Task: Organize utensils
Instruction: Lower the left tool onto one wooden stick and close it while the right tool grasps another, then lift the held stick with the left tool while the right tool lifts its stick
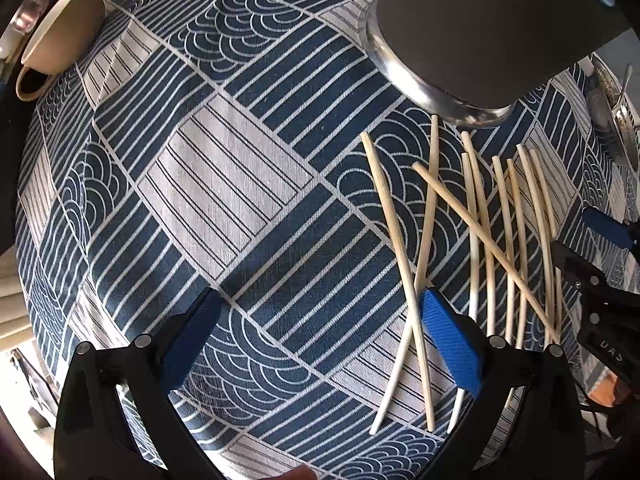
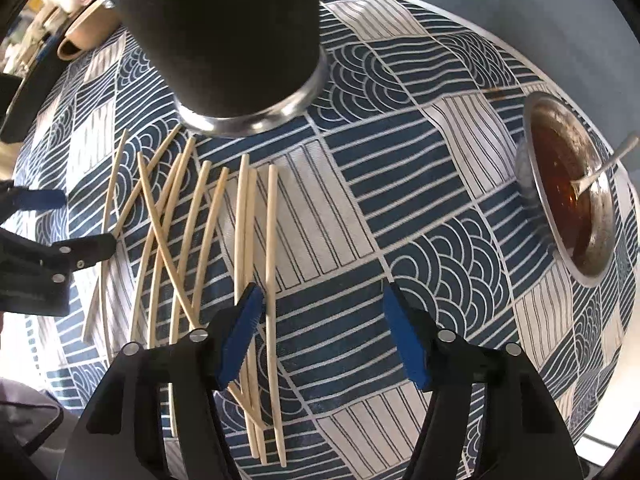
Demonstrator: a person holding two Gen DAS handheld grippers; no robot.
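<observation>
The left gripper (image 1: 320, 344) pointed down at a blue and white patterned tablecloth (image 1: 224, 184), jaws spread wide and empty. The right gripper (image 2: 324, 336) was likewise released, gripping nothing, its left pad (image 2: 240, 336) over the nearest chopsticks. The pale wooden chopsticks (image 1: 480, 232) lay scattered and crossed on the cloth between both grippers. Just beyond them stood a dark cylindrical holder (image 2: 224, 40). A metal bowl (image 2: 600, 248) of brown sauce sat well apart.

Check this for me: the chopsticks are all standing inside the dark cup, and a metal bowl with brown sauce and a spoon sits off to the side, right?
Not quite. The right wrist view shows the chopsticks lying loose on the tablecloth beside the dark cup, not in it. The metal bowl with sauce and spoon is right.
</observation>
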